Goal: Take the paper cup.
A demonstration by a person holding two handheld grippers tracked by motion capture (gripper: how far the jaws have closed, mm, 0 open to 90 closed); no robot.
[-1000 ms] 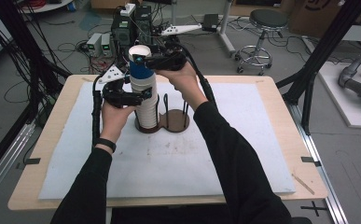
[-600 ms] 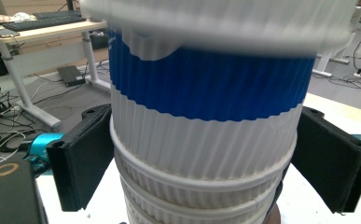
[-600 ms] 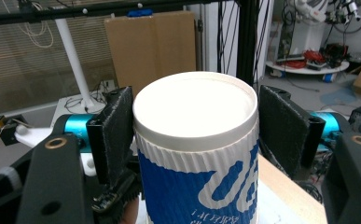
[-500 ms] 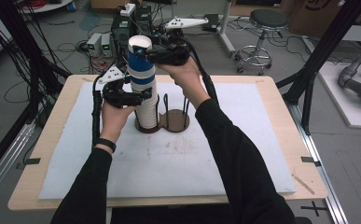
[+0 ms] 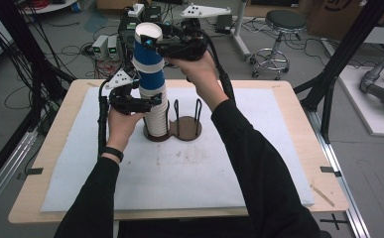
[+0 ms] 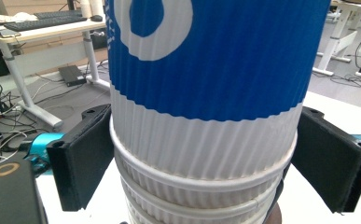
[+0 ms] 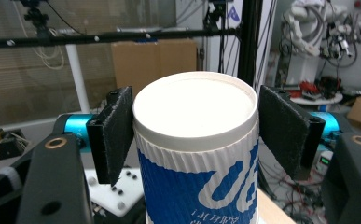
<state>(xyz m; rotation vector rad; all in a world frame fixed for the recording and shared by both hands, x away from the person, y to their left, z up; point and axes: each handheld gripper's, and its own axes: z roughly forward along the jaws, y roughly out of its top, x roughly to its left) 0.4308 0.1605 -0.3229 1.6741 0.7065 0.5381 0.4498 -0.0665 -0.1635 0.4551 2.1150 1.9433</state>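
A light wooden counter is carrying a white rectangular foam mat that is covering most of its top. Near the middle of the mat, a dark brown two-disc holder with thin black wire uprights is resting flat. On the holder's left disc, a tall stack of ribbed white paper cups is standing upright.

Above that stack, a blue and white ribbed paper cup with a white rolled rim is sitting as the topmost piece, its lower white part reaching down over the rims of the cups beneath. In the left gripper view its blue band with a white logo is looming close, with rolled rims of nested cups showing just below it.

The person's two black-sleeved arms are coming in from the bottom of the high view. The left hand is holding the left gripper low against the white stack, and its black padded fingers are standing on either side of the cups, close to the ribbed wall; whether they are pressing it or just flanking it I cannot tell. The right hand is holding the right gripper high at the blue cup's rim. In the right gripper view its padded fingers are bracketing the white rim: the left pad is lying against it, while a narrow gap is showing at the right pad.
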